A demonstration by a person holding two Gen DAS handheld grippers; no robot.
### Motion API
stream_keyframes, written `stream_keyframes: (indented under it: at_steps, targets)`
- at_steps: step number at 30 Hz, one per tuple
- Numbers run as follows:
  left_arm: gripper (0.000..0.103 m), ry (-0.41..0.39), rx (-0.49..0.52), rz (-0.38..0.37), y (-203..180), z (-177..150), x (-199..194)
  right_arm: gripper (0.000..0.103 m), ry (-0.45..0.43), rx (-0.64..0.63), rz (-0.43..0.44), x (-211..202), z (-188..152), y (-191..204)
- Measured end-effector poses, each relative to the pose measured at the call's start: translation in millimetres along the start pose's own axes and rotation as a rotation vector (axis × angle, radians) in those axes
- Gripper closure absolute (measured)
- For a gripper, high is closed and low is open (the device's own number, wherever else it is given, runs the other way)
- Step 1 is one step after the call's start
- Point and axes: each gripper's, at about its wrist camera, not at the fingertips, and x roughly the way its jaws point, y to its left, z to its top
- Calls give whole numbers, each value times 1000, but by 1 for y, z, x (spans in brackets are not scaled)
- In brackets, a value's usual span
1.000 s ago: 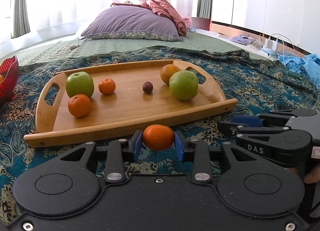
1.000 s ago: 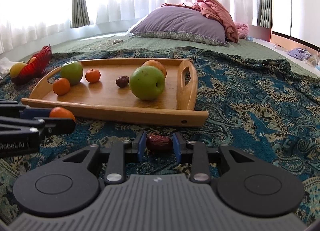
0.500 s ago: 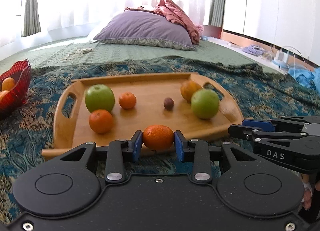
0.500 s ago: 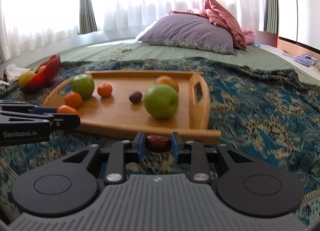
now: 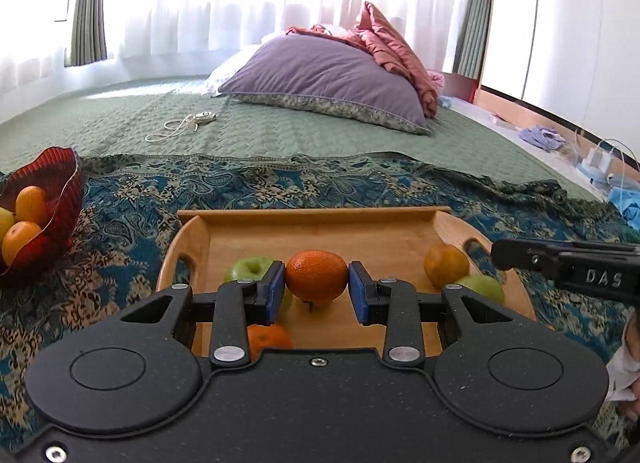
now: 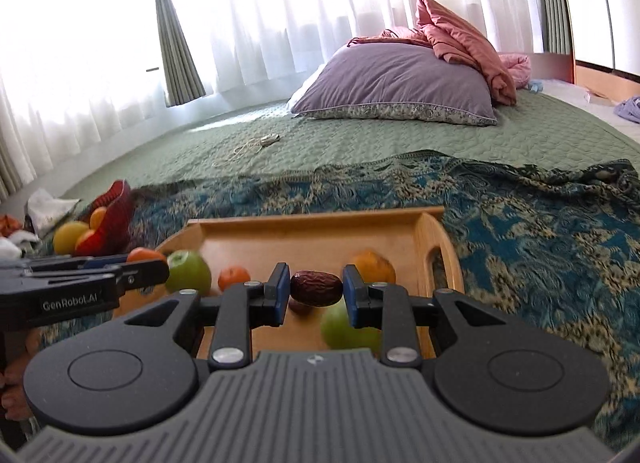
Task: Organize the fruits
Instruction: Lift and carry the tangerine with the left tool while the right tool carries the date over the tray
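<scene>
- A red bowl [image 5: 60, 199] sits at the far left on the patterned blue cloth [image 5: 128, 215], holding oranges and a yellow fruit.
- The left gripper [image 5: 316, 287] pinches a small orange [image 5: 316, 279] between its blue pads [image 5: 275, 291], above the near part of the wooden tray [image 5: 312, 215]; the fruit is round, its stem end facing down.
- Seen from the right, the side of that gripper's body reads "GenRobot.AI" in pale letters.
- On the tray, a green apple [image 5: 250, 267] and another small orange [image 5: 268, 337] lie behind the left gripper's fingers; a third orange [image 5: 446, 265] and a second green apple [image 5: 482, 289] lie near the right handle.
- The right gripper [image 6: 316, 289] pinches a dark brown date [image 6: 316, 288] between its blue pads [image 6: 280, 295], over the tray's near right part; the date's long axis runs level, from pad to pad.
- A second date on the tray shows just beneath the held one, mostly hidden.
- Seen from the left, the right gripper's body bears the letters "DAS".
- Beyond the cloth, a purple pillow [image 6: 396, 79] lies on the green quilt [image 6: 360, 143], with a pink blanket [image 6: 464, 39] heaped behind it.
</scene>
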Motion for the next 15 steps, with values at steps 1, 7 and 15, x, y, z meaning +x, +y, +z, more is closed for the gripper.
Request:
stream_keyframes:
  at_steps: [1,7,15]
  targets:
    - [70,6,-4,4,3,5,5,70,6,7,2,4,6,-1]
    - [70,43,-56,-15,14,32,33,70,49,80,18,32,35,-7]
    - [70,148,-119,-14,24,51,89,70,130,100,19,87,59,-3]
